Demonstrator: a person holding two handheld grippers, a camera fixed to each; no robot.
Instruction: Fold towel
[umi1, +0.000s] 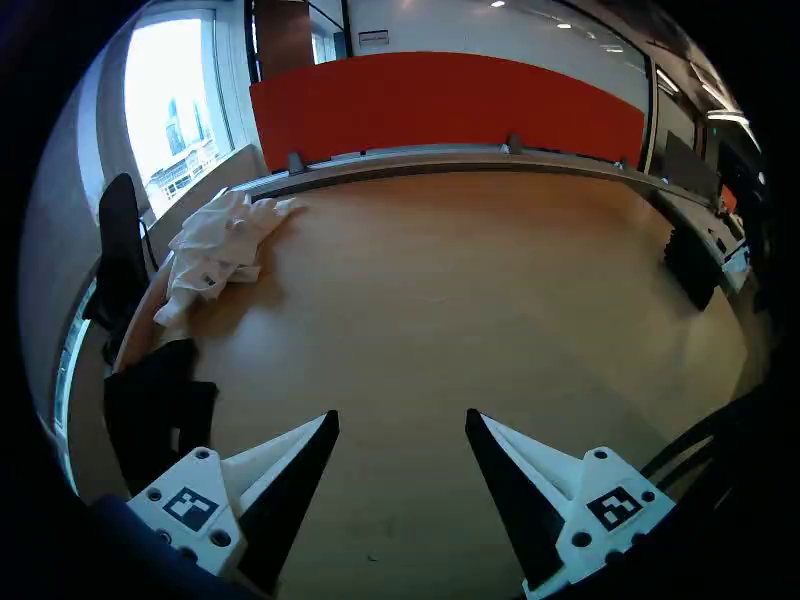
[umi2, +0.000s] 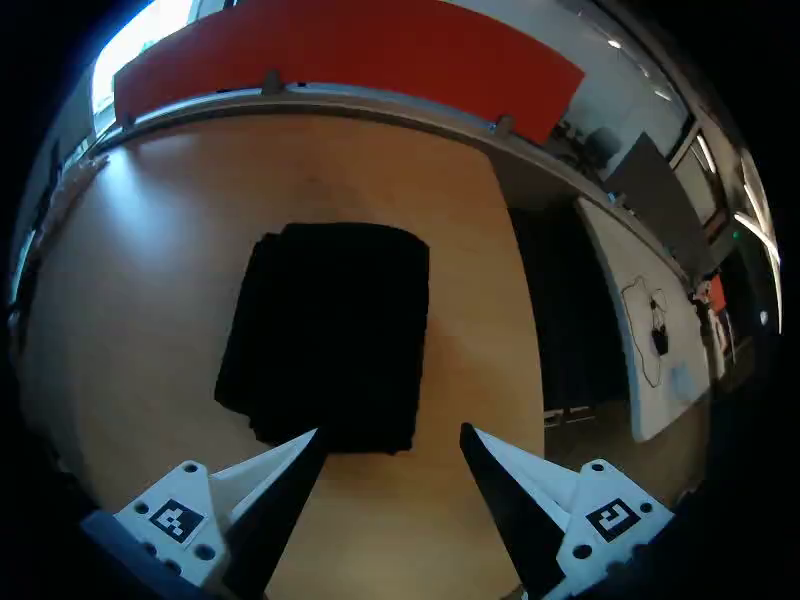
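Note:
A black towel (umi2: 325, 335) lies folded into a flat rectangle on the wooden table (umi2: 150, 250) in the right gripper view. My right gripper (umi2: 392, 432) stands open just past the towel's near edge, nothing between its fingers. In the left gripper view my left gripper (umi1: 402, 418) is open over bare table (umi1: 450, 290), holding nothing. A crumpled white cloth (umi1: 222, 245) lies at the far left of that table. A black cloth (umi1: 155, 410) hangs over the left edge, close to the left finger.
A red partition (umi1: 440, 105) with a grey rail runs along the table's far side. A black chair (umi1: 120, 250) stands beyond the left edge by a window. The table's right edge (umi2: 525, 330) drops to dark floor, with a white desk (umi2: 650, 330) beyond.

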